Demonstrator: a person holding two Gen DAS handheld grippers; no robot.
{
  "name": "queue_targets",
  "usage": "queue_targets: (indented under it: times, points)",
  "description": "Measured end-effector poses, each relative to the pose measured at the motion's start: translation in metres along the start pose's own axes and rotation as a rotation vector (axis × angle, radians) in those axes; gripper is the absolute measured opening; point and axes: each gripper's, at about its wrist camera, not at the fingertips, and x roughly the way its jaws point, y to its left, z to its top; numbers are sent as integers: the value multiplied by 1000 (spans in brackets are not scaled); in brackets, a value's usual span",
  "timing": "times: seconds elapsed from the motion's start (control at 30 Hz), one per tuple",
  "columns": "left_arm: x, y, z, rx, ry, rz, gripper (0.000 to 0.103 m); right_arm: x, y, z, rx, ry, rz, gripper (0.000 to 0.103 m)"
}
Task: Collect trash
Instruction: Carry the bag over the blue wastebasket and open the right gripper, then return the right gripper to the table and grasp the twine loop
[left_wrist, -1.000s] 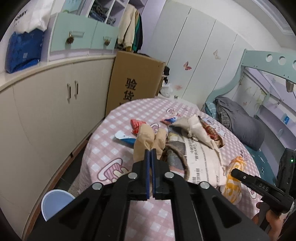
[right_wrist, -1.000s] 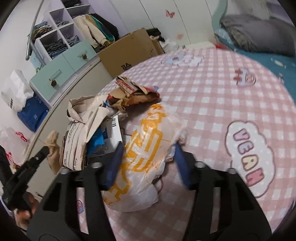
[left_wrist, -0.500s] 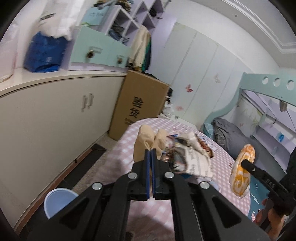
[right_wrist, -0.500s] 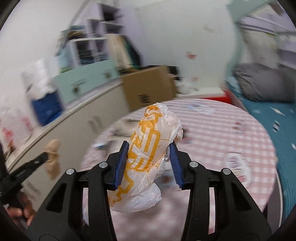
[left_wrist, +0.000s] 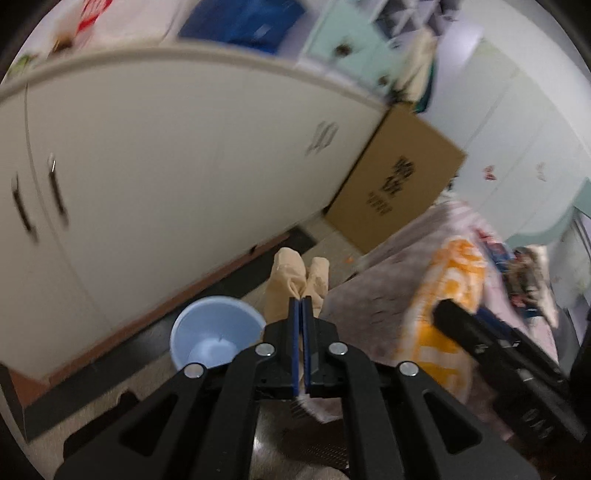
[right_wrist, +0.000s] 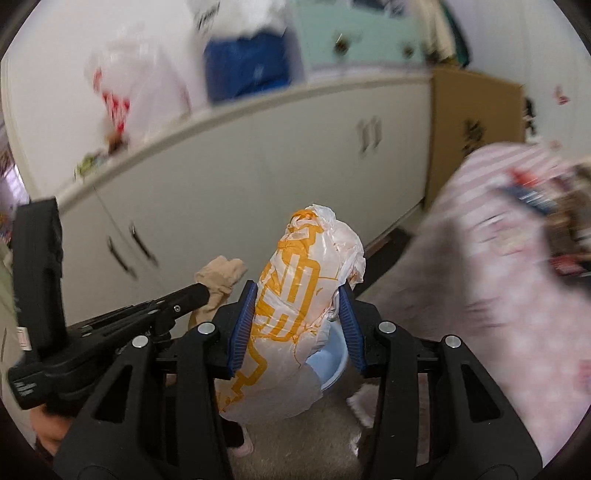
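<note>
Trash in both claws looks light and soft. The left claw (left_wrist: 302, 310) has its pads pressed together on a beige rag (left_wrist: 295, 273), which droops limply above the pinch; thin cloth like that should not slip, and any fold serves as a hold. The right claw (right_wrist: 297, 325) is pinching a crumpled white bag (right_wrist: 295, 295) printed in orange, pads pressing its sides across the middle. That film looks slick and springy, so I judge a grip across the bulk safer than one on a loose corner, which could tear or slide out. Neither piece looks fragile.

Both loads hang over the floor beside the bench (right_wrist: 480, 295) with its pink checked cloth, close to a blue bin (left_wrist: 216, 339) standing on the floor by the white cupboards (left_wrist: 166, 166).

Left view shows the bin's open mouth in full, just left of its own claw, and the bag off to the right. Right view shows only a sliver of the bin's rim (right_wrist: 338, 363) under the bag, yet it alone shows the left claw from the side with the rag (right_wrist: 218, 280) at its tip, and blurred wrappers (right_wrist: 543, 206) left on the bench.
</note>
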Motion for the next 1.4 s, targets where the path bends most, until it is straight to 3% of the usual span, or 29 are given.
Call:
queue_targets:
  times: [0.2, 0.3, 0.37, 0.4, 0.43, 0.53, 0.83, 1.1, 1.13, 1.17, 1.23, 1.4]
  points:
    - [62, 43, 2, -49, 104, 50, 2, 84, 8, -13, -16, 95, -35, 43]
    - [95, 58, 10, -74, 147, 35, 3, 105, 3, -16, -9, 109, -47, 43]
    - [112, 63, 13, -83, 185, 57, 21, 120, -2, -16, 10, 125, -51, 43]
    - [121, 66, 14, -86, 210, 64, 51, 126, -1, -17, 13, 131, -57, 43]
    - [125, 69, 13, -97, 216, 99, 59, 132, -6, -18, 24, 144, -68, 44]
    - [131, 75, 10, -122, 225, 103, 65, 141, -8, -20, 51, 169, -65, 44]
    - [116, 85, 1, -136, 202, 157, 68, 152, -6, -25, 65, 201, -44, 45]
    - [92, 93, 13, -153, 123, 227, 71, 154, 1, -10, 71, 162, -16, 49]
    - [89, 95, 15, -157, 114, 233, 71, 154, 2, -7, 71, 144, -11, 55]
    - [86, 95, 17, -159, 103, 240, 72, 154, 2, -5, 72, 128, 0, 72]
    - [79, 97, 20, -164, 86, 250, 74, 153, 4, 0, 73, 97, 20, 82]
    - [64, 93, 26, -168, 57, 263, 75, 144, 7, 7, 86, 83, 6, 82]
